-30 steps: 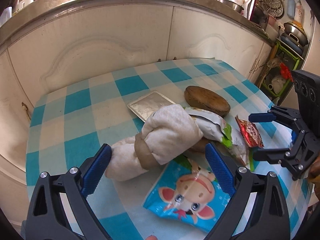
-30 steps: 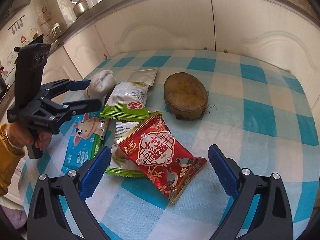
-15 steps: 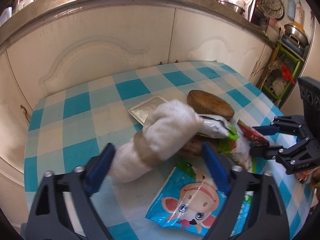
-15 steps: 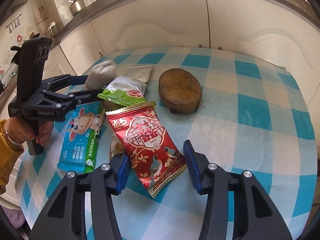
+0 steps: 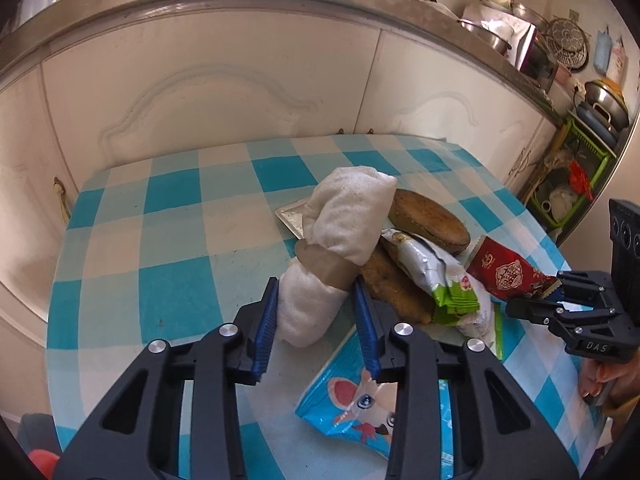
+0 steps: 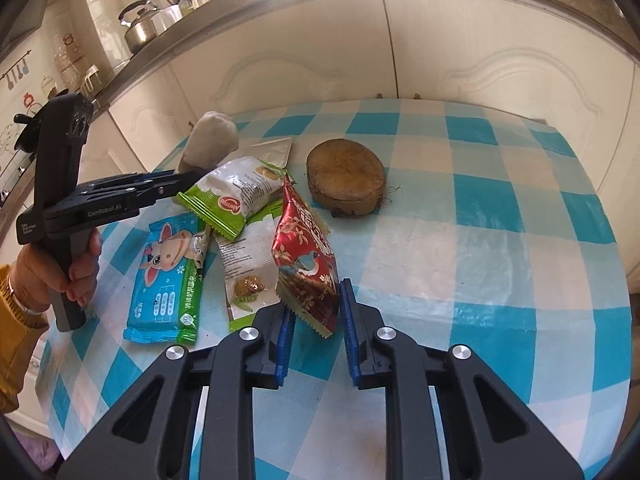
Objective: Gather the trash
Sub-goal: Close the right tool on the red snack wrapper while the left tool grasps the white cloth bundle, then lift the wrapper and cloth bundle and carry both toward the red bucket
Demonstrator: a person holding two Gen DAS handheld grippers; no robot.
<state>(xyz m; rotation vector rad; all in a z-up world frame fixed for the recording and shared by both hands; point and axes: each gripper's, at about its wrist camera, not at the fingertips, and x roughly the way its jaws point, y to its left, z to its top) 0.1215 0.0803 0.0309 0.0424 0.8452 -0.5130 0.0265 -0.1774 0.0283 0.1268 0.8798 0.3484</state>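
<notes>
We are picking up trash: our left gripper [image 5: 316, 312] is closing around the rolled cloth [image 5: 340, 232], our right gripper [image 6: 314, 312] pinches the red packet [image 6: 306, 256]. Next, we lift both off the table [image 6: 480, 240].

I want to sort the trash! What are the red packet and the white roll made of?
The red packet looks like glossy plastic film: it shines, crinkles and has a zigzag sealed edge. The white roll looks like soft, fuzzy cloth, maybe a towel, matte and nubbly. The tan band around it could be rubber or tape; I can't tell.
</notes>
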